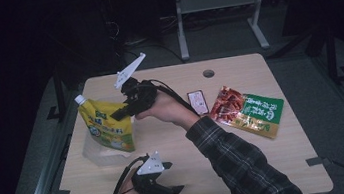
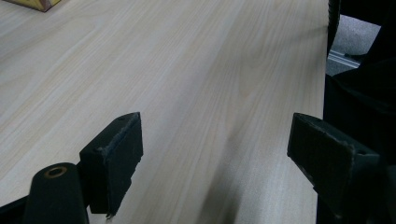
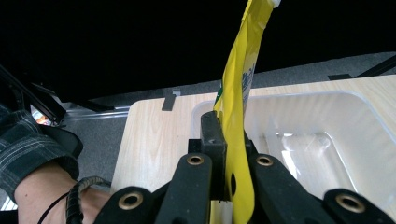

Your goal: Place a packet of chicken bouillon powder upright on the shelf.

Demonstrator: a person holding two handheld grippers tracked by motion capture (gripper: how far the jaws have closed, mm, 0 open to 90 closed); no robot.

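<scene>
**Q:** High view: which stage of the work is pictured?

**A:** Mid-placement, as judged. The right gripper point(image 1: 118, 114), at the far left of the table point(image 1: 269, 165), has its jaws clamped on the edge of the yellow spouted pouch point(image 1: 108, 125), which hangs upright over the clear plastic bin point(image 1: 98, 158). Whether the pouch's base already rests on the bin floor cannot be told.

**Q:** And the right gripper view?

**A:** The yellow pouch point(image 3: 238, 140) is pinched flat between the closed jaws, with the bin point(image 3: 327, 140) directly beyond and below it.

**Q:** What of the other hand?

**A:** The left gripper point(image 1: 168, 178) sits low at the near edge, jaws wide apart and holding nothing; the left gripper view has bare tabletop point(image 2: 210, 70) between them.

**Q:** What is left to do?

**A:** Probably lowering and releasing the pouch. The red-and-green packet point(image 1: 247, 112) and the small sachet point(image 1: 198, 102) lie on the table to the right, well apart from the bin, untouched and presumably to follow.
</scene>
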